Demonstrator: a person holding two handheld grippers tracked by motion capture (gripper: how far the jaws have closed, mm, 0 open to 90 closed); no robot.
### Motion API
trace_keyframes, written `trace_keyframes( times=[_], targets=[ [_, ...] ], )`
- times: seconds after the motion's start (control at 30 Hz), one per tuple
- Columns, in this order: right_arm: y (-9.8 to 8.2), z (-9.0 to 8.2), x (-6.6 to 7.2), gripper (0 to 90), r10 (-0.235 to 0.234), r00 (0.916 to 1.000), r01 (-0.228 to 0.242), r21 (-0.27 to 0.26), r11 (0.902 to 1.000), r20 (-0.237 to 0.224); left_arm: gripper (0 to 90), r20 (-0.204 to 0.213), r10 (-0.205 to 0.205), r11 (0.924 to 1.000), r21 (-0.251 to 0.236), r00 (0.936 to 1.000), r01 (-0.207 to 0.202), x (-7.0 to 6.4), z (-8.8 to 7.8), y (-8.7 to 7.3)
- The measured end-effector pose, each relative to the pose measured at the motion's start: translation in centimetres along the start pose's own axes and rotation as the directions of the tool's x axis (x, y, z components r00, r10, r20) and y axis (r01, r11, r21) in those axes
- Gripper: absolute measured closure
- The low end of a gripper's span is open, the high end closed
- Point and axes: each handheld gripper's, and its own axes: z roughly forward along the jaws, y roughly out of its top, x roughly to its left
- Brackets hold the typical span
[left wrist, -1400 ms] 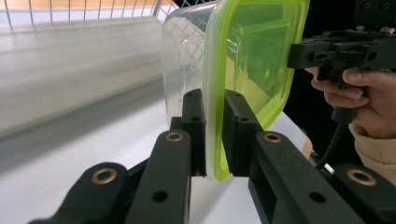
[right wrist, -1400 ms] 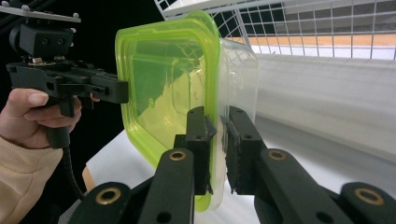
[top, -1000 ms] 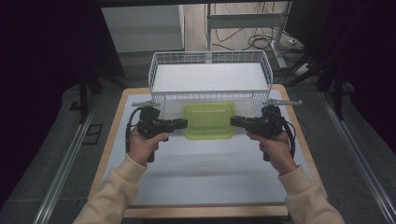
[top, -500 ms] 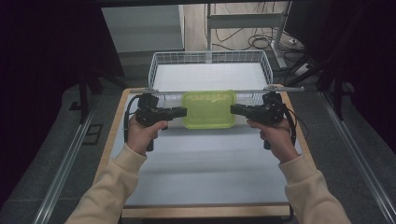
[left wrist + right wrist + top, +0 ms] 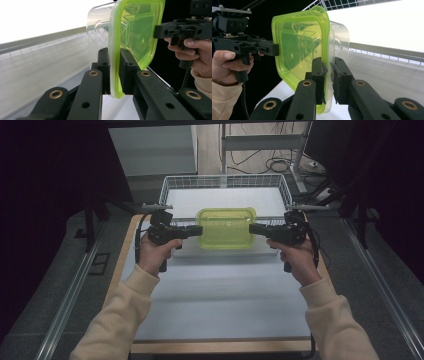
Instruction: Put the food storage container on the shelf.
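Dark room, grey floor (image 5: 60,285), cables (image 5: 280,167)

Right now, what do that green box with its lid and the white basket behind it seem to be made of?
The green lid looks like glossy translucent plastic: light passes through it. The box under it seems clear plastic. The basket looks like white-coated wire mesh.

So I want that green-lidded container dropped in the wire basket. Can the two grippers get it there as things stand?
Probably yes: the left gripper and right gripper clamp the container by its rim at the wire basket near wall, and the basket's white floor looks bare.
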Motion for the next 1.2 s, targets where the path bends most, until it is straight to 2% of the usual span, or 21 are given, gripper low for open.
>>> trace_keyframes(
  times=[0.3, 0.53, 0.8, 1.03, 1.1, 1.2],
  targets=[
    [1.3, 0.2, -0.1, 80.8, -0.014, 0.9999, 0.014, 0.005, 0.9999, 0.006, 80.9, 0.004, -0.005, 1.0, -0.007, 1.0, 0.005, 0.5, 0.1, 1.0],
    [2.5, 0.5, -0.4, 80.8, -0.002, 0.9999, 0.002, -0.009, 1.0, 0.011, 80.9, -0.006, 0.003, 1.0, -0.006, 1.0, -0.003, 0.8, 0.3, 2.5],
    [3.8, 1.2, -0.8, 80.7, 0.004, 0.9996, -0.004, -0.007, 1.0, 0.029, 80.8, -0.015, -0.005, 1.0, -0.003, 0.9999, 0.005, 1.6, 0.7, 3.7],
    [4.9, 1.8, -2.2, 80.5, 0.031, 0.9988, -0.031, -0.018, 0.9994, 0.037, 80.7, -0.029, -0.001, 0.9999, 0.016, 0.9996, 0.002, 2.4, 1.6, 5.5],
    [5.8, 2.2, -2.5, 80.4, 0.032, 0.9981, -0.031, -0.024, 0.9992, 0.052, 80.5, -0.037, -0.01, 0.9999, 0.009, 0.9993, 0.011, 2.8, 1.8, 6.1],
    [6.1, 2.5, -2.8, 80.3, 0.038, 0.9977, -0.037, -0.028, 0.9989, 0.057, 80.6, -0.045, -0.008, 0.9999, 0.011, 0.999, 0.008, 3.2, 2.0, 6.5]
  ],
)
